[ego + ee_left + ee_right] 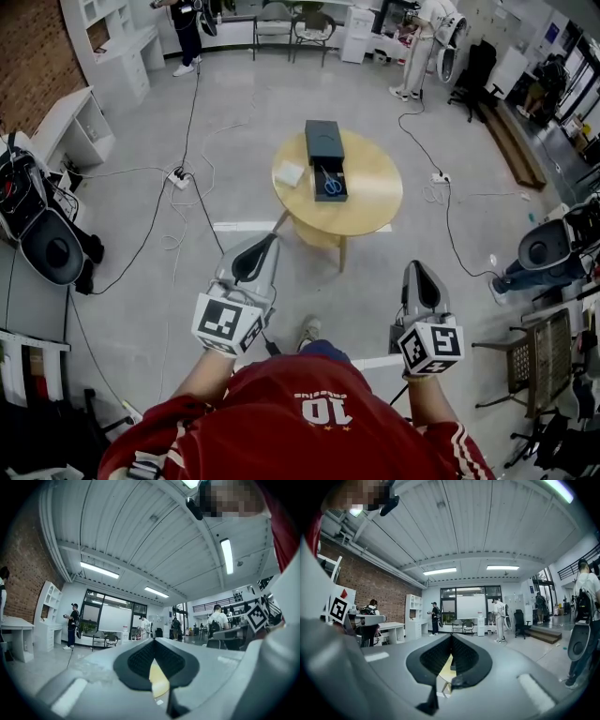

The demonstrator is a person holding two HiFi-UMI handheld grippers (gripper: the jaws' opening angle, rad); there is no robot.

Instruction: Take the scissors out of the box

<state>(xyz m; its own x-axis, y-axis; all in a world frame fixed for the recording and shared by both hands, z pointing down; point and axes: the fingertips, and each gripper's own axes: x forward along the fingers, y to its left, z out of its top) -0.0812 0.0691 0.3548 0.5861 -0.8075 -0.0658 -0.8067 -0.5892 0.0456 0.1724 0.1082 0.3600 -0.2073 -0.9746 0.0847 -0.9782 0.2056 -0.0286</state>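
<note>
**Blue-handled scissors (331,185) in the open box, both tongs shut and far off**

Head view. Lying flat in the open tray of the dark box (324,141), on the round wooden table (375,202), at 12 o'clock from the person and well apart from both tongs. Long axis apparently running 12 to 6, along the tray. Too small to say which end carries the blades. Left gripper (270,240) at about 7 o'clock of the table and right gripper (416,266) at about 5 o'clock, both aimed toward it.

Left gripper view. Pads pressed together tip to tip, clamped on nothing. Only a sliver of yellow tabletop glimpsed below the meeting line.

Right gripper view. Likewise closed and empty, with the same yellow sliver and a dark shape, probably the box, beyond.

Handling, as a judgement. Probably light and stiff, with slick thin blades lying close to the tray floor and hard to get under. Better pinched across a plastic handle loop or at the pivot, then lifted straight up clear of the tray walls.
</note>
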